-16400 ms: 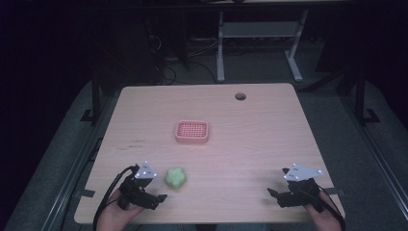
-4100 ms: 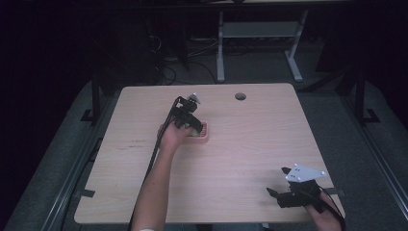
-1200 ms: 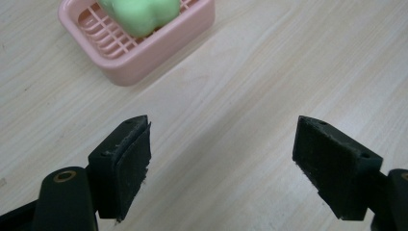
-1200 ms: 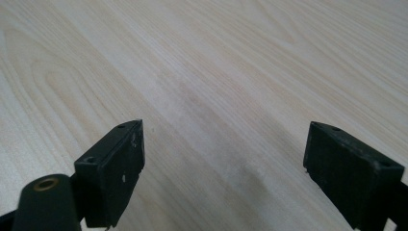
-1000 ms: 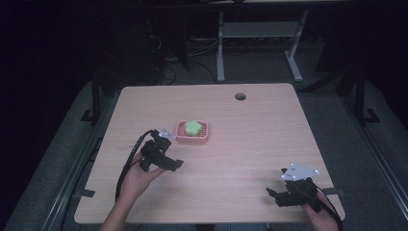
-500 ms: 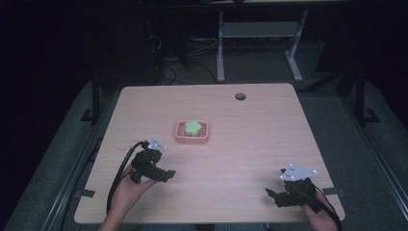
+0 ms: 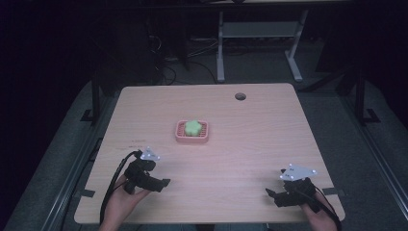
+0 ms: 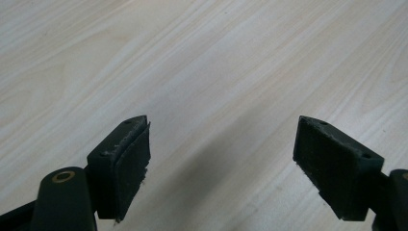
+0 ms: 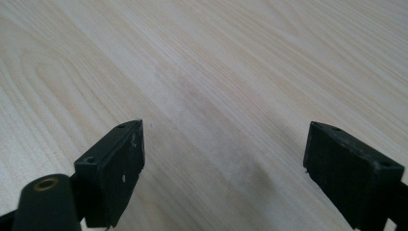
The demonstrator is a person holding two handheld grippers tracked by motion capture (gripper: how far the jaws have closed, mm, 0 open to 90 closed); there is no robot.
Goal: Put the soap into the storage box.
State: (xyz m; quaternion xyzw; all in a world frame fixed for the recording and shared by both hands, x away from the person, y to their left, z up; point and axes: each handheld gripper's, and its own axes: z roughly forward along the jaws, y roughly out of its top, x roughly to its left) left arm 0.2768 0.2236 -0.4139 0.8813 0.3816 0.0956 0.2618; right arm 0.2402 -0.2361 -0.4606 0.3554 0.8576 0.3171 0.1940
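My left gripper (image 7: 156,184) sits at the near left of the wooden table (image 7: 269,134), jaws spread wide over bare wood — nothing between them. Mid-table, well apart from both grippers, I see a green flower-shaped piece (image 7: 193,127) lying in the pink slotted tray (image 7: 179,131). My right gripper (image 7: 275,196), near right, also gapes empty.

Pale matt wood-grain table (image 8: 231,72) (smooth), pink plastic tray (image 7: 192,138), matt black jaws.
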